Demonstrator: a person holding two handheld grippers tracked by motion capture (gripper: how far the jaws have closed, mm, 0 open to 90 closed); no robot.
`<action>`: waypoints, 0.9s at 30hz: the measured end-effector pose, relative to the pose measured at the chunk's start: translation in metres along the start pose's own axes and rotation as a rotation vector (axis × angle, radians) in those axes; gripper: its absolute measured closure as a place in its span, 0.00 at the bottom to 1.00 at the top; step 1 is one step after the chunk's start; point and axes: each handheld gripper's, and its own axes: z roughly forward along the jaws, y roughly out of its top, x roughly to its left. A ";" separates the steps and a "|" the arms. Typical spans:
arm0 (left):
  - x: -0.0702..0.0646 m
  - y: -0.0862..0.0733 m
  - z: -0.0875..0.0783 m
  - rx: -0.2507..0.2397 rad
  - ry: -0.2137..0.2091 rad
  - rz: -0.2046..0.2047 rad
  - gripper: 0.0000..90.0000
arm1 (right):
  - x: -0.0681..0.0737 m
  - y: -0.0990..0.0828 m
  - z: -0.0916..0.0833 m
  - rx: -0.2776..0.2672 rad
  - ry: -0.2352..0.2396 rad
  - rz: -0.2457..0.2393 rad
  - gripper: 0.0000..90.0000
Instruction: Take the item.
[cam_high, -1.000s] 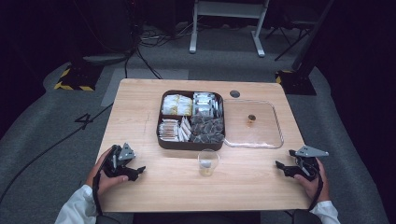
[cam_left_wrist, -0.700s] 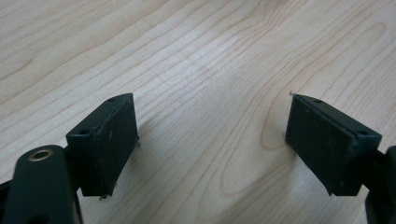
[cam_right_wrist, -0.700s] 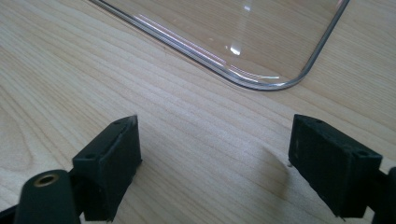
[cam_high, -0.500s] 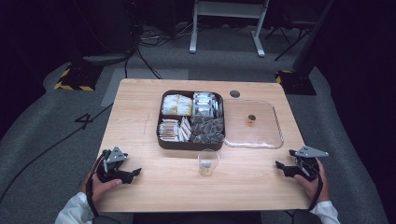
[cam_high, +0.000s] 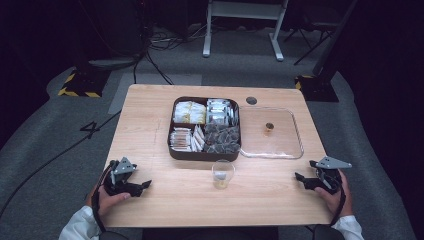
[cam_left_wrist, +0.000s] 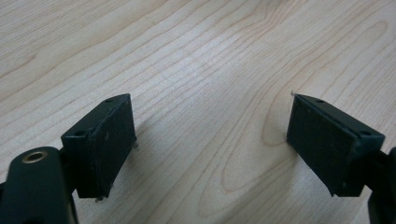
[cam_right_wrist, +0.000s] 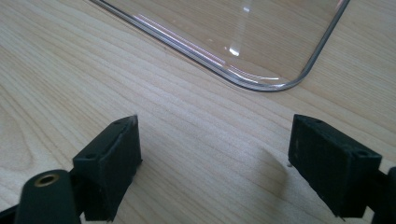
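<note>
Wooden table (cam_high: 160, 125) ahead: my left gripper (cam_high: 142, 186) and right gripper (cam_high: 300, 177) both gape wide, empty; reaching carelessly, I could topple the small plastic cup (cam_high: 222, 174).

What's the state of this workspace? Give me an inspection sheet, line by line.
Surface: light wooden table, round hole near the far edge.
Job's things: dark compartment tray holding packets; clear lid with a small knob lying flat to its right; clear cup with a little yellowish content in front of the tray.
Clutter: nothing seen.
Grippers: left gripper at the near left corner, jaws open, nothing between them; right gripper at the near right, jaws open, empty, facing the lid's corner.
Cables: cable on the floor at left; more behind the table.
Surroundings: grey floor, metal stand legs, hazard-striped bases.
</note>
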 end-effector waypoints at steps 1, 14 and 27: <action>0.000 0.000 0.000 0.000 0.000 0.000 0.17 | 0.000 0.000 0.000 0.000 0.001 0.001 0.19; 0.000 0.000 0.000 0.003 -0.002 -0.002 0.17 | 0.000 0.000 0.000 -0.001 -0.001 -0.002 0.19; 0.001 0.002 0.001 0.003 0.008 0.002 0.17 | 0.000 0.000 0.000 0.000 0.003 0.000 0.19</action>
